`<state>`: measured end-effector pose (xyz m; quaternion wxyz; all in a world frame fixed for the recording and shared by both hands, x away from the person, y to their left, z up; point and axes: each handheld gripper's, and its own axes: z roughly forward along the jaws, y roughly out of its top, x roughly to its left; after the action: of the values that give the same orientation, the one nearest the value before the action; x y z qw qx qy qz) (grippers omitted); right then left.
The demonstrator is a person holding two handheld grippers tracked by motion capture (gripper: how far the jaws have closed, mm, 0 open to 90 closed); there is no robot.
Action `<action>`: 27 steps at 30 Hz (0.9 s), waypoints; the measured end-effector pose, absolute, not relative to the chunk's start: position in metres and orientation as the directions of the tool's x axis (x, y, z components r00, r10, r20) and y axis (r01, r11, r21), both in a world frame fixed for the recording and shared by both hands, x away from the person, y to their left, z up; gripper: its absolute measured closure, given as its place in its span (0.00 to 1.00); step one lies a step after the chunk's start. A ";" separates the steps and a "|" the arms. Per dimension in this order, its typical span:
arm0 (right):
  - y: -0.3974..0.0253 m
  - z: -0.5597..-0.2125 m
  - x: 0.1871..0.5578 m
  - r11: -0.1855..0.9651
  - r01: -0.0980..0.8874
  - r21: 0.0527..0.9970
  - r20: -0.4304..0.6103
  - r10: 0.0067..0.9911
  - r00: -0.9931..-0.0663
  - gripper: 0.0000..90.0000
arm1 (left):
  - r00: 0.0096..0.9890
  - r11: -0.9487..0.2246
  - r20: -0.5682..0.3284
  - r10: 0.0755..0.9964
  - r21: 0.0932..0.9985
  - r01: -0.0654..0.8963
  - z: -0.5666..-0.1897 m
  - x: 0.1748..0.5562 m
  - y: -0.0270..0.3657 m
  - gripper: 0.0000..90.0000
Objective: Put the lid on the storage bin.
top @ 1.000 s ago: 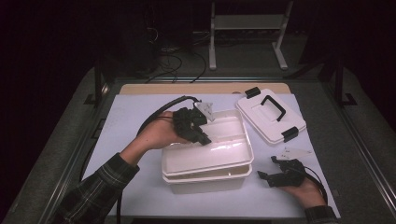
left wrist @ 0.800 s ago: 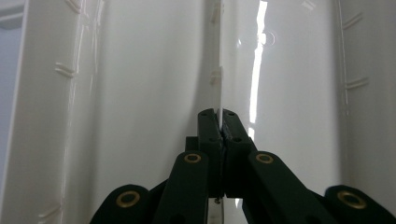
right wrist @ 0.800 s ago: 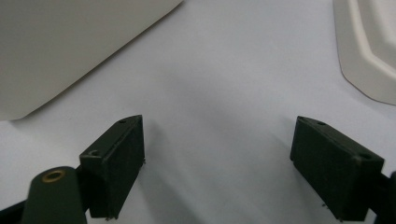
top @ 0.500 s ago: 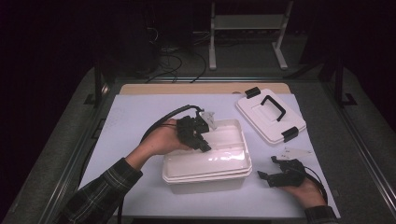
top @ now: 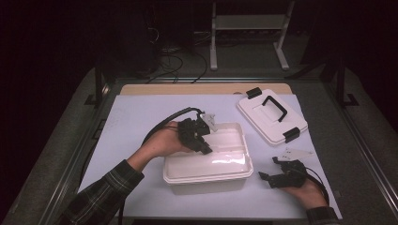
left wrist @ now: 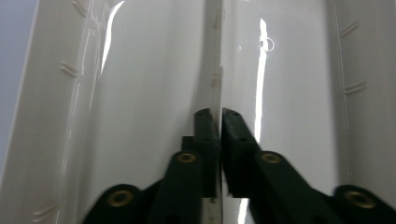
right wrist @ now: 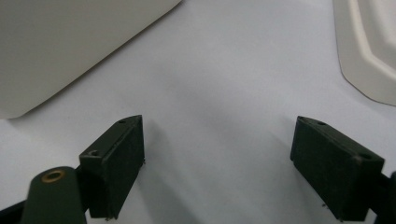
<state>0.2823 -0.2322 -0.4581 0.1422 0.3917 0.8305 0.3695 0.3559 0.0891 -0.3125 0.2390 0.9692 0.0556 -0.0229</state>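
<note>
White matting covers the table (top: 141, 117); your tub (top: 225, 164) sits mid-frame, long axis left-right, nothing visible inside. Your left gripper (left wrist: 219, 126) pinches its rim; your right gripper (right wrist: 217, 154) gapes wide, holding nothing, lower right.

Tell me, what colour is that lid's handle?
Black, on the white lid; the high view shows it best.

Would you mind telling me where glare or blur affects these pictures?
High view: dark surroundings, a bright glare patch on the white container. Left gripper view: long glare streaks on the plastic beside the left gripper, shut on a thin edge. Right gripper view: the right gripper is sharp, the lid slightly soft.
</note>
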 end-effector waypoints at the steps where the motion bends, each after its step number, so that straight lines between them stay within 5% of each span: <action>1: -0.232 -0.458 0.282 0.423 0.543 0.725 0.049 0.755 -0.653 0.19 | 0.992 -0.877 -0.075 0.099 0.464 0.122 -0.312 0.356 0.090 0.86; 14: -0.229 -0.458 0.281 0.442 0.539 0.718 0.017 0.762 -0.648 0.15 | 0.991 -0.849 -0.055 0.123 0.512 0.134 -0.289 0.351 0.121 0.42; 27: -0.229 -0.459 0.282 0.439 0.540 0.718 0.020 0.763 -0.646 0.15 | 0.974 -0.827 -0.013 0.228 0.526 0.201 -0.285 0.340 0.191 0.24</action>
<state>0.2817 -0.2291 -0.4588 0.1556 0.3906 0.8339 0.3574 0.3396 0.1911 -0.2849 0.2721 0.9554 0.1121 0.0252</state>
